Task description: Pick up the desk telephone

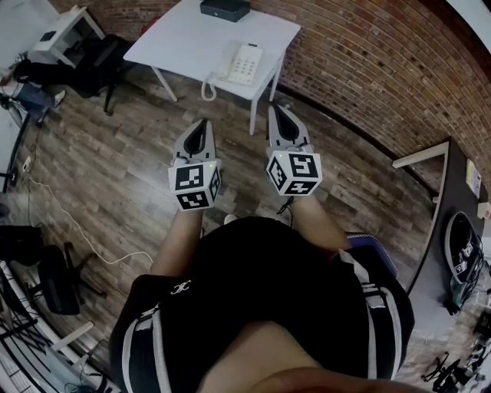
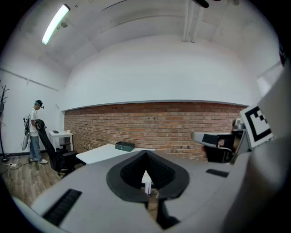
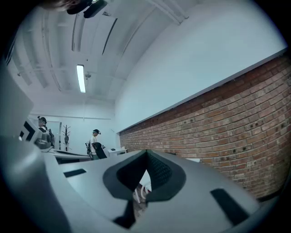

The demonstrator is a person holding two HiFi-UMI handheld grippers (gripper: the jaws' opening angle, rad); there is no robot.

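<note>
Left tool [image 1: 203,127]: jaws pressed together, nothing between them; held in the air, tip toward the top of the head view; marker cube at its rear.
Left tool, own view [image 2: 146,154]: grey jaws with dark ribbed pads meet at one tip; only a narrow gap shows lower down.
Right tool [image 1: 279,115]: jaws likewise pressed together and empty; just right of the left tool, apart from it, tip also toward the top of frame.
Right tool, own view [image 3: 146,152]: pads closed to a point; brick wall [image 3: 227,132] runs along the right side.
White desk telephone with a keypad [image 1: 239,63]: lies flat near the lower right corner of the white rectangular tabletop [image 1: 176,38], top centre of the head view; handset on its left side.
Coiled white cord [image 1: 207,88]: hangs over the tabletop's near edge, lower left of the telephone.
Tools vs telephone: both well apart from it; bare floor between.
Flat black box [image 1: 225,8]: at the tabletop's far edge, above the telephone in frame; apart from it.
Wood plank floor [image 1: 115,169]: under tools and tabletop.
Black office chair [image 1: 100,61]: upper left, beside a small white side desk [image 1: 65,31].
Thin white cable [image 1: 77,230]: trails over the floor, left side.
Standing person [image 2: 34,136]: far left of the left gripper view, by the chair.
</note>
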